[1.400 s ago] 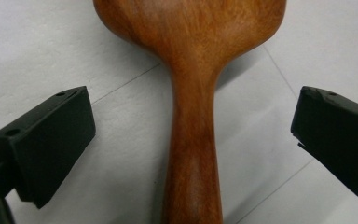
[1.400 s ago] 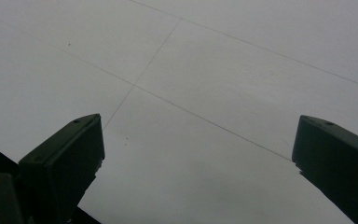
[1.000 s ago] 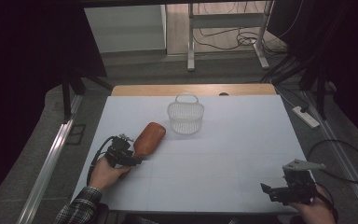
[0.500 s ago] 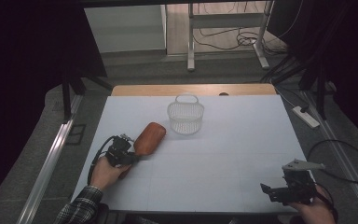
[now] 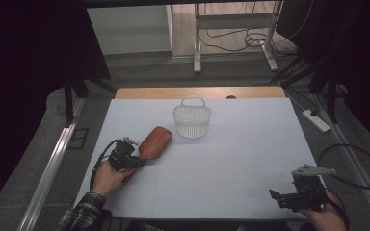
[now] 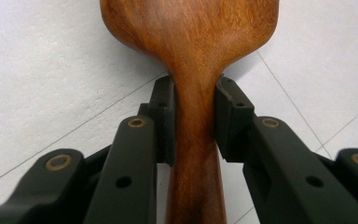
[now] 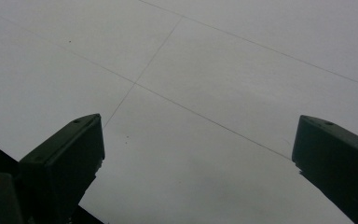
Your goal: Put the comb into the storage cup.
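— What's changed on the white table (image 5: 231, 159)?
— My left gripper (image 6: 193, 116) has just closed its jaws onto the neck of the brown wooden paddle-shaped board (image 6: 191, 42), lying left of the white wire basket (image 5: 191, 120).
— And the basket?
— Holds nothing I can see; my right gripper (image 7: 196, 140) gapes wide, unladen.

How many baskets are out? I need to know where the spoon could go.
1: a white wire basket stands near the table's far edge, beyond the wooden spoon.

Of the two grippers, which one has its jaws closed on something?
The left gripper: its jaws have just been closing and now clamp the neck of the wooden spoon. The right gripper stands wide open over the bare white table.
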The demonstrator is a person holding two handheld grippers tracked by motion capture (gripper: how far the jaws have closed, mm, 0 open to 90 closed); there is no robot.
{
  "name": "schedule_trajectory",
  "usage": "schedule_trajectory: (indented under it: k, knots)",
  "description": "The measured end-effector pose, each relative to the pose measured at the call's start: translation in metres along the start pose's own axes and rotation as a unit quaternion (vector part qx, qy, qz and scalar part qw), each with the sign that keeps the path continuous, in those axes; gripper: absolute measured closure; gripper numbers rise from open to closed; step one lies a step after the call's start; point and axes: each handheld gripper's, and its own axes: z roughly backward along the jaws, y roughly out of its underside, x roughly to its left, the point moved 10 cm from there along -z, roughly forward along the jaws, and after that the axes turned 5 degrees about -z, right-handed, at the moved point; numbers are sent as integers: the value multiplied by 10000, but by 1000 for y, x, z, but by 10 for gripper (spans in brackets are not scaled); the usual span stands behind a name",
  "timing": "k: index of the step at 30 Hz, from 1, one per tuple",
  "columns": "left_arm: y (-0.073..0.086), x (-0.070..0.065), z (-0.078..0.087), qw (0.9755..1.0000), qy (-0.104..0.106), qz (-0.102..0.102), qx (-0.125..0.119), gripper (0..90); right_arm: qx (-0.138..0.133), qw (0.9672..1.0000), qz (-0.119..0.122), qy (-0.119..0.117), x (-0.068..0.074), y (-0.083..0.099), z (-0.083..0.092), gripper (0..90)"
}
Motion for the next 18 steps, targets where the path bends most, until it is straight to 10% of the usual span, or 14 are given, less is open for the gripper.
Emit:
schedule_trajectory:
  k: [18]
  knots:
    - [-4, -2, 7, 9996, 71, -69, -248, 712, 4, 10000, -1, 5, 0, 0, 0, 22]
